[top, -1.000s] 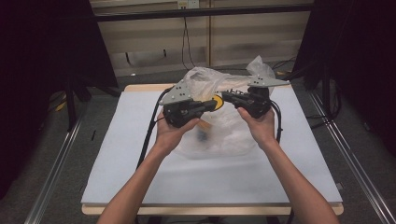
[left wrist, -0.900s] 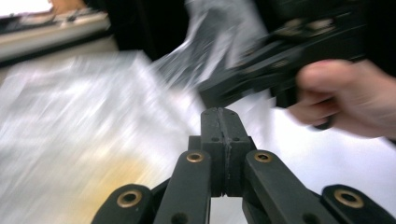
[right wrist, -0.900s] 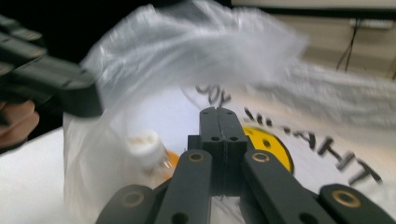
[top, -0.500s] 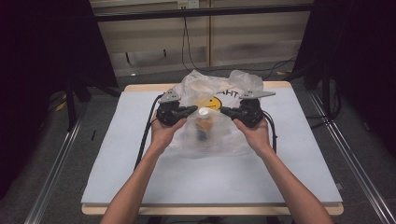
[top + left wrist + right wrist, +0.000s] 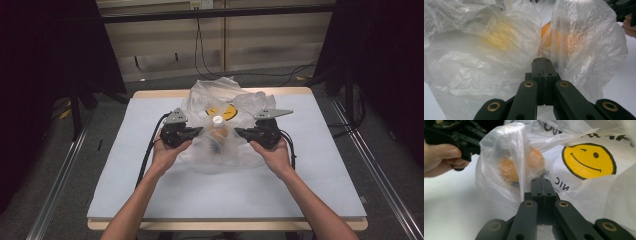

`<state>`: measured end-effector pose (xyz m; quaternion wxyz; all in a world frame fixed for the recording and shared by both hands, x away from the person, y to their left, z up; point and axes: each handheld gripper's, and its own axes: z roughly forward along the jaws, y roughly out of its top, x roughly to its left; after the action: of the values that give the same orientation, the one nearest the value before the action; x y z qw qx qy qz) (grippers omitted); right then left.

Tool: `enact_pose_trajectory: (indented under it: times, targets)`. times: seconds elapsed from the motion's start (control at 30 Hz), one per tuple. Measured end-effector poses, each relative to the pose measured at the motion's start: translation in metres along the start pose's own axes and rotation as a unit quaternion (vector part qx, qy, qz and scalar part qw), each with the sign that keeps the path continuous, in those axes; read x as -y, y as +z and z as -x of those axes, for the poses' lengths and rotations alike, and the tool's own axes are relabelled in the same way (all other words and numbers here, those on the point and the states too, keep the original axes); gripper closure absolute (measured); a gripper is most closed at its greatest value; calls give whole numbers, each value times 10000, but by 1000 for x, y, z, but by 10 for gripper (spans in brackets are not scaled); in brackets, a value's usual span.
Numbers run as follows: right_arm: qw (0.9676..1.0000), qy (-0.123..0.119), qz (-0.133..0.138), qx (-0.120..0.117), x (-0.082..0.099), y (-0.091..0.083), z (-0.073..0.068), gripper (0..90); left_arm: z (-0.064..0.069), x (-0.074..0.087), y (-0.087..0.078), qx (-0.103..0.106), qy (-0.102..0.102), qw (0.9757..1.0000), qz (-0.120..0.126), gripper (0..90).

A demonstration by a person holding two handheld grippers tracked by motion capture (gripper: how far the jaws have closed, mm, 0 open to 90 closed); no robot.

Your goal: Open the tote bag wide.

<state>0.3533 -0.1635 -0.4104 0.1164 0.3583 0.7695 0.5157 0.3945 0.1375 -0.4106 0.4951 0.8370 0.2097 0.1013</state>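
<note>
A clear plastic bag [image 5: 220,152] with a yellow smiley face [image 5: 223,111] lies crumpled on the white table [image 5: 310,170]. Inside it stands an orange bottle [image 5: 217,134] with a white cap. My left gripper [image 5: 200,131] is shut on the bag's film at the bottle's left, and my right gripper [image 5: 239,131] is shut on the film at its right. In the left gripper view the shut jaws [image 5: 543,60] pinch the bag [image 5: 486,50] in front of the orange bottle [image 5: 546,31]. The right gripper view shows shut jaws [image 5: 541,180] at the bag [image 5: 499,150], with the bottle [image 5: 510,168] behind.
The table's wooden edge [image 5: 150,94] runs along the far side, with cables and dark stands on the floor beyond. In the right gripper view the other hand [image 5: 441,155] and its gripper [image 5: 461,135] sit at upper left. Metal rails [image 5: 55,185] flank the table.
Both hands have come down toward the table with the bag between them. The bag has sunk from a raised bunch and now spreads on the surface.
</note>
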Motion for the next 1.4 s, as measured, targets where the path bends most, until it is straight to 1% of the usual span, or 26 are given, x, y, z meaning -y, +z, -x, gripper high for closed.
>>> enact_pose_trajectory:
  times: [0.07,0.1,0.13,0.17,0.23,0.3,0.33,0.4,0.5,0.53,0.57,0.6,0.63,0.7,0.8,0.87,0.9,0.93,0.97,1.03,1.1,1.13,1.17,1.3,1.33,1.4]
  targets:
    - [10000,24,-75,-34,1,-1,-2,900,0,1,-3,82,52,10000,-18,900]
    - [9999,39,-81,-97,3,0,-2,900,0,2,-4,120,9,9999,-2,900]
    - [9999,36,-111,-121,4,1,-3,900,0,4,-4,84,75,9999,-39,900]
    - [9998,18,-148,-142,6,2,-4,900,0,6,-4,108,48,9999,-84,900]
    - [9996,4,-234,-140,11,7,-4,900,-1,13,0,21,22,9997,-251,900]
    - [9994,36,-328,-109,19,12,-1,900,-4,20,5,-13,-28,9993,-383,900]
    - [9992,61,-372,-97,21,13,1,900,-6,24,7,-53,-110,9989,-463,900]
    - [9989,67,-474,-17,26,15,5,900,-11,32,13,-84,-198,9982,-551,900]
    - [9985,86,-523,144,33,16,15,900,-18,44,20,-260,-300,9958,-821,900]
    - [9982,135,-554,203,35,15,19,900,-21,48,24,-302,-358,9953,-847,900]
    - [9977,212,-592,241,38,16,25,900,-23,52,26,-342,-384,9941,-952,900]
    - [9972,247,-631,301,42,16,29,900,-25,55,30,-369,-384,9937,-991,900]
    - [9965,290,-687,368,46,16,33,900,-26,58,33,-366,-369,9933,-1037,900]
    - [9950,386,-827,404,54,18,37,900,-26,61,39,-345,-426,9916,-1172,900]
    - [9917,287,-1146,503,62,24,40,900,-25,61,41,-337,-423,9913,-1200,900]
    - [9897,290,-1298,520,66,28,42,900,-25,62,39,-345,-432,9908,-1232,900]
    - [9905,337,-1250,468,67,27,42,900,-24,62,36,-346,-370,9899,-1321,900]
    - [9891,325,-1351,496,67,24,42,900,-24,62,35,-376,-308,9896,-1355,900]
    - [9882,238,-1401,573,67,22,40,900,-22,63,33,-379,-340,9899,-1322,900]
    - [9870,112,-1499,564,69,15,37,900,-22,66,23,-376,-259,9885,-1444,900]
    - [9864,81,-1532,589,73,5,36,900,-24,71,14,-350,-337,9883,-1447,900]
    - [9864,98,-1525,603,75,1,36,900,-24,72,10,-407,-378,9876,-1465,900]
    - [9855,121,-1551,682,76,-3,36,900,-25,74,5,-460,-306,9863,-1554,900]
    - [9865,187,-1481,679,81,-12,41,900,-26,82,-10,-459,-410,9862,-1537,900]
    - [9865,226,-1460,711,82,-14,42,900,-27,84,-12,-464,-485,9873,-1443,900]
    - [9883,181,-1369,647,84,-16,41,900,-28,87,-14,-395,-474,9888,-1361,900]
